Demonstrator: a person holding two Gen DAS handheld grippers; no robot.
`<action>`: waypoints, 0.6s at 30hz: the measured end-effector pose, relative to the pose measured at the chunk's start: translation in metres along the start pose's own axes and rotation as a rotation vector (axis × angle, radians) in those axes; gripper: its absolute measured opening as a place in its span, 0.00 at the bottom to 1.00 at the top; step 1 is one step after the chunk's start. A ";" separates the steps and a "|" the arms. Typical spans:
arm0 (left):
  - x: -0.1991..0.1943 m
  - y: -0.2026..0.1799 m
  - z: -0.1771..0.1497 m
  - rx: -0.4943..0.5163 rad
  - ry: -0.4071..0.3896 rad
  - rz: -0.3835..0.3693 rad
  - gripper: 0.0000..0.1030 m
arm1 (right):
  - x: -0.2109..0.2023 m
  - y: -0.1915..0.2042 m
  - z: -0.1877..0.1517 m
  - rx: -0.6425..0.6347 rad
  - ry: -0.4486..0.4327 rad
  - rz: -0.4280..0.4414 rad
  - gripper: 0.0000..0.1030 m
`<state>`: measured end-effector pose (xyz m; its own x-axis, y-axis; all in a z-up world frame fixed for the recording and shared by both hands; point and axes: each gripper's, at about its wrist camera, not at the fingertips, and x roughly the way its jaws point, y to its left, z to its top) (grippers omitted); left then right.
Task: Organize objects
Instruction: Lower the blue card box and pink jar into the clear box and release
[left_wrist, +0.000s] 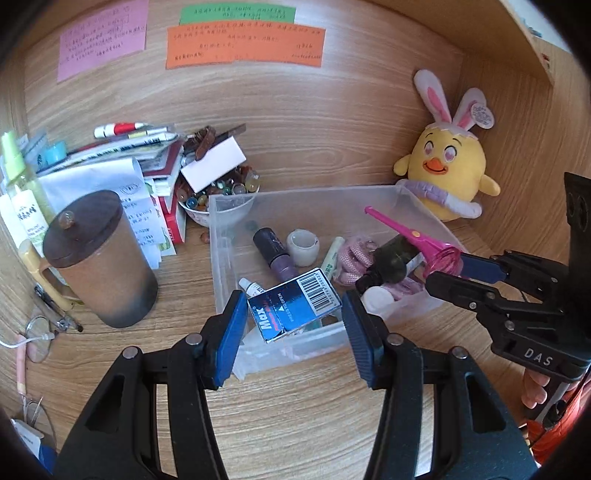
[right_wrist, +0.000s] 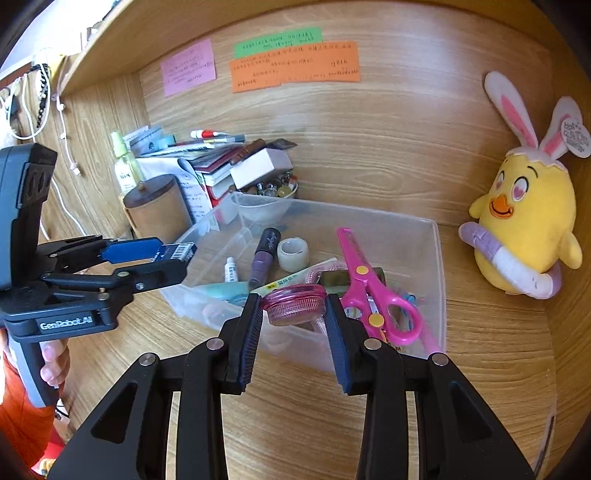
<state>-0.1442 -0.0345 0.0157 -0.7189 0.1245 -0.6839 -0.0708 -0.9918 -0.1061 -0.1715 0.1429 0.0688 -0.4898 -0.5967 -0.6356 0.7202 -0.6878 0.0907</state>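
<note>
The clear bin (left_wrist: 380, 195) sits on the wooden desk (left_wrist: 295, 413) and it's pretty packed already: a purple tube (left_wrist: 275, 253), a white tape roll (left_wrist: 303, 246), a little white tube (left_wrist: 248, 286), a dark bottle (left_wrist: 391, 258), some pink cord (left_wrist: 356, 254) and pink scissors (right_wrist: 373, 291) lying across the pile. The left gripper (left_wrist: 294, 314) has a blue box (left_wrist: 293, 304) between its pads, tilted, right over the bin's near left corner; the pads are closed in on its two sides, so it's held. The right gripper (right_wrist: 294, 308) is pinching a pink jar (right_wrist: 294, 303) by its sides, just above the near wall of the bin, with the scissors right next to it on the right, so that side looks crowded. The two grippers are close to each other over the same near edge. Around the bin: a brown lidded mug (left_wrist: 101, 258) off to the left, a messy stack of books and papers (left_wrist: 129, 173) behind it with a bowl of beads (left_wrist: 218, 199) touching the bin's back left corner, and a yellow chick plush (left_wrist: 448, 166) in the right corner. Sticky notes (left_wrist: 243, 46) on the back wall; can't read them.
</note>
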 end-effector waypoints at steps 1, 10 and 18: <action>0.004 0.001 0.001 -0.006 0.008 -0.004 0.51 | 0.004 0.000 0.001 -0.001 0.007 0.001 0.31; 0.025 0.001 0.004 -0.005 0.042 0.002 0.51 | 0.039 0.003 0.008 -0.025 0.056 0.010 0.31; 0.026 0.002 0.003 -0.011 0.052 -0.023 0.53 | 0.041 0.008 0.009 -0.046 0.059 0.001 0.42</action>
<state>-0.1646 -0.0330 0.0000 -0.6803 0.1484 -0.7178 -0.0792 -0.9884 -0.1293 -0.1898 0.1093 0.0504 -0.4602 -0.5713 -0.6796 0.7433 -0.6666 0.0571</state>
